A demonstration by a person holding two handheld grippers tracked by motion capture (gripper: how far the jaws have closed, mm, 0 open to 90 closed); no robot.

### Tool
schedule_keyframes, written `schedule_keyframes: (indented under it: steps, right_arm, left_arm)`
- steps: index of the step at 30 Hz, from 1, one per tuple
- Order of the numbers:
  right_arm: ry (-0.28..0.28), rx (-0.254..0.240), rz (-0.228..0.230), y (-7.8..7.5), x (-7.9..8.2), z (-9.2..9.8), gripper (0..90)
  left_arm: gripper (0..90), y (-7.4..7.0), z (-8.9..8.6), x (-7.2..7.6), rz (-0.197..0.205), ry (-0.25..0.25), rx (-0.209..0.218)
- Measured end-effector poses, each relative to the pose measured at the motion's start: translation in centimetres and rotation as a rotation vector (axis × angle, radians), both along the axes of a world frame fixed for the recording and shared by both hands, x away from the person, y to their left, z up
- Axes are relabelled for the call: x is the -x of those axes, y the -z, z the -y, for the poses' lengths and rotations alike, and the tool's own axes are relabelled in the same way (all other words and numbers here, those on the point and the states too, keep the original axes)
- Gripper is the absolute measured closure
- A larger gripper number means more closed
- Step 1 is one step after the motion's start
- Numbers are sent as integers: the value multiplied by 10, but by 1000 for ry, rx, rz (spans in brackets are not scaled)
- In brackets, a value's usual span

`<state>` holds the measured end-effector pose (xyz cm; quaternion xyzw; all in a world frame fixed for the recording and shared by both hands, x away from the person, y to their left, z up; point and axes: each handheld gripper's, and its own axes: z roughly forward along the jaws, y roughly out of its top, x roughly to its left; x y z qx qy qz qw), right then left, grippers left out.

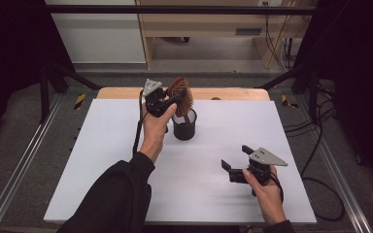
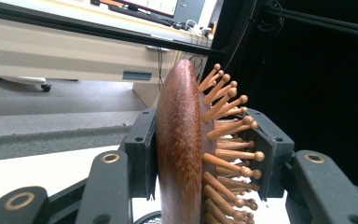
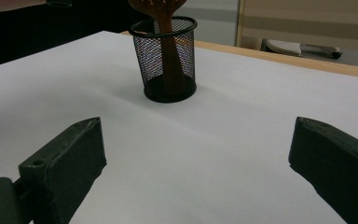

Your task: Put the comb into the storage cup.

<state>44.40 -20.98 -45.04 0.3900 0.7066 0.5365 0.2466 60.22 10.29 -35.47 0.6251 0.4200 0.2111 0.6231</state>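
The left gripper (image 1: 171, 101) has its jaws clamped on the head of a wooden hairbrush (image 1: 182, 96), one pad against the smooth rounded back and the other against the side set with ball-tipped wooden pins. In the left gripper view the brush head (image 2: 182, 149) stands on edge between the two black pads, back to the left, pins fanning to the right. The brush's handle points down into a black mesh cup (image 1: 184, 127), and the right gripper view shows the handle (image 3: 170, 60) standing inside the cup (image 3: 168, 70) with its end near the bottom. The cup stands upright on the white counter (image 1: 102, 165), towards the far edge and just right of the left hand.

The right gripper (image 1: 238, 162) has its jaws wide apart with nothing between them, held low over the counter at the near right, well apart from the cup and pointing towards it.
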Motion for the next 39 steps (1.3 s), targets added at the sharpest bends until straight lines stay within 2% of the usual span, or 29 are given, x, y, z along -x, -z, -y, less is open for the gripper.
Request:
schedule_keyframes:
  steps: [39]
  right_arm:
    - [-6,3,-4,1,0,-1,39]
  left_arm:
    - [464,5,-19,-13,-32,-13,-10]
